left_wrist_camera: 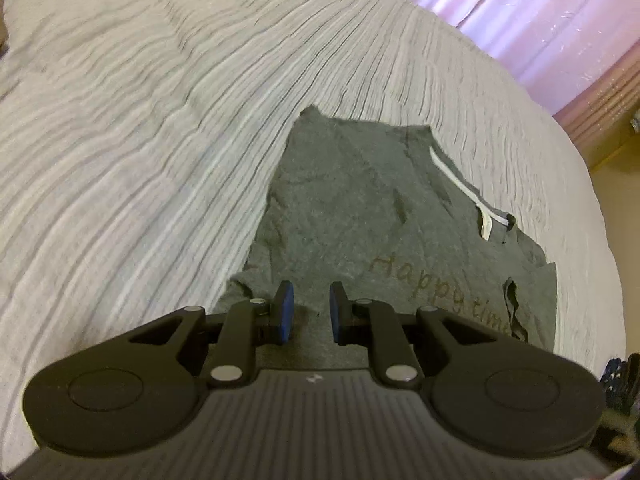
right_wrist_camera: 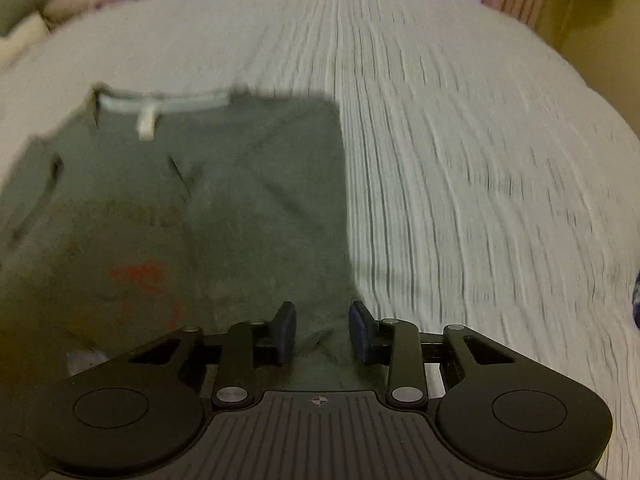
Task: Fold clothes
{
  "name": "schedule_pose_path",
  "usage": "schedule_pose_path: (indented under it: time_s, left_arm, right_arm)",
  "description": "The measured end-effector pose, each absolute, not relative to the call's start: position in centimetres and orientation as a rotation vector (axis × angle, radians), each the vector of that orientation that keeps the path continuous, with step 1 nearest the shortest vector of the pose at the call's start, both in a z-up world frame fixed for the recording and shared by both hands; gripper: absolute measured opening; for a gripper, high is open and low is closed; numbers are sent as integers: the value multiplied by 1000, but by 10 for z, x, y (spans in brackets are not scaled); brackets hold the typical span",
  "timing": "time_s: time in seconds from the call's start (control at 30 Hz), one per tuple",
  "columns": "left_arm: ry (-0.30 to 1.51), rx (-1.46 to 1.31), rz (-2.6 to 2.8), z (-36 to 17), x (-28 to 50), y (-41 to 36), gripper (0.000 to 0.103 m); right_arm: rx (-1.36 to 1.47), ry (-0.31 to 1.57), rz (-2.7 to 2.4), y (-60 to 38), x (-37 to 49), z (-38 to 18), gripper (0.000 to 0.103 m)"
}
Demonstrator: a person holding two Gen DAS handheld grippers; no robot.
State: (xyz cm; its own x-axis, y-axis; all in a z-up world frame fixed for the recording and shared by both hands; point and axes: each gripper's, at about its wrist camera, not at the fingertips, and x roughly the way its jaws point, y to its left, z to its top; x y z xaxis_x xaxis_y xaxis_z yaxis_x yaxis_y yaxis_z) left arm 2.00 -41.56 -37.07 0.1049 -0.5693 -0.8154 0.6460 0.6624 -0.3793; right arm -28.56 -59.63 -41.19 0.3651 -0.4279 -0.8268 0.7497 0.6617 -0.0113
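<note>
I see the dark green cotton T-shirt point(left_wrist_camera: 360, 208) flat on the white ribbed bedspread point(left_wrist_camera: 140, 140). My left claw point(left_wrist_camera: 311, 310) and right claw point(right_wrist_camera: 322, 330) hover over it, both narrowly parted, gripping nothing.

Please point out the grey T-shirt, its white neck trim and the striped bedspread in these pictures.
grey T-shirt point(left_wrist_camera: 344, 200): left wrist view, on the plain grey fabric above the lettering.
white neck trim point(right_wrist_camera: 168, 101): right wrist view, on the middle of the white band.
striped bedspread point(right_wrist_camera: 480, 160): right wrist view, on bare ribbed cloth right of the shirt.

Grey shirt point(left_wrist_camera: 352, 200) on ribbed bedspread point(left_wrist_camera: 140, 120)
</note>
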Motion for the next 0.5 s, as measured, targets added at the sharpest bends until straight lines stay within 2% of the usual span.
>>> schedule_pose_path:
  time_s: [0.1, 0.33, 0.5]
  left_arm:
    - [1153, 86, -884, -370, 25, -416, 14]
    - [1122, 73, -883, -366, 35, -426, 14]
    - [1115, 77, -883, -367, 42, -433, 14]
  right_arm:
    - [421, 846, -754, -617, -282, -399, 34]
    - [369, 803, -675, -698, -227, -411, 34]
    - [613, 741, -654, -748, -222, -429, 34]
